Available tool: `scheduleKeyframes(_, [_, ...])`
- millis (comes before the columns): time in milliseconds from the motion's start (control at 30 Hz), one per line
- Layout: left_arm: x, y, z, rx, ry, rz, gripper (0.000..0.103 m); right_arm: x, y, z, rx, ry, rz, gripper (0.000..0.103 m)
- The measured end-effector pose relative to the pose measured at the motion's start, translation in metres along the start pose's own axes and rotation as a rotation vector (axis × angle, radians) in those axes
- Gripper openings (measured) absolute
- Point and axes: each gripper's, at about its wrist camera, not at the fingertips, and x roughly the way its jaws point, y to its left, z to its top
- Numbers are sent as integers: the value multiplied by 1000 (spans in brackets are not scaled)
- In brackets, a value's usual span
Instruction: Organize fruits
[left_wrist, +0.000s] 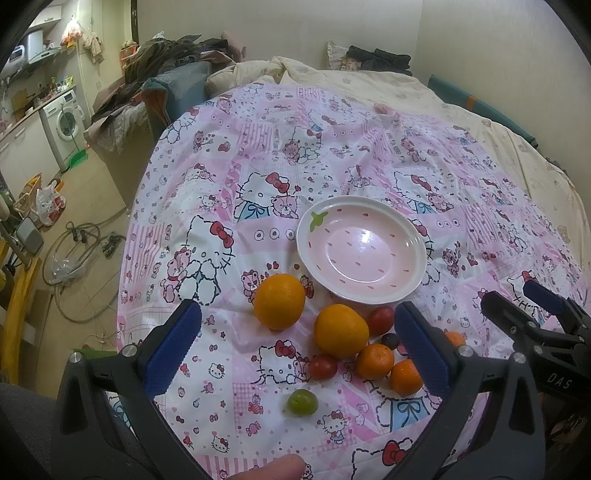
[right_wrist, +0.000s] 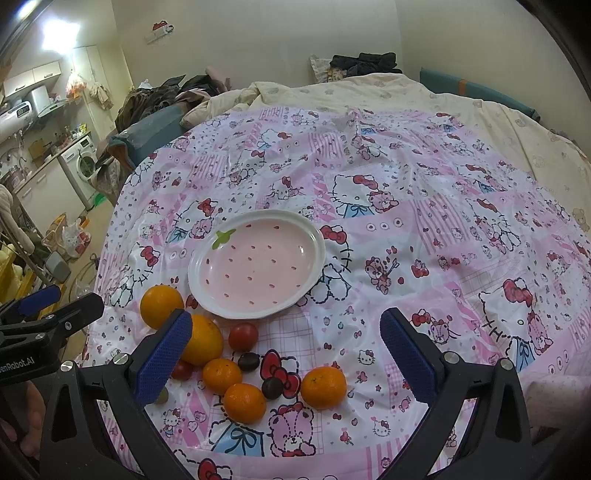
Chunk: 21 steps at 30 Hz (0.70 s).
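Note:
An empty pink strawberry-pattern plate sits on the Hello Kitty cloth. In front of it lie two oranges, small mandarins, red tomatoes, dark plums and a green plum. My left gripper is open above the fruit. My right gripper is open above the mandarins. Neither holds anything.
The pink cloth covers a bed with a cream duvet behind. Clothes are piled at the back left. Left of the bed is floor with cables and a washing machine. The right gripper shows at the left view's right edge.

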Motion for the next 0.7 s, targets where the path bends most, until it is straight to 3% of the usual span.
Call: scheduleKeyframes(700, [0,6,1,-4,0,-2,103,0,0,0,-1,1,2,103])
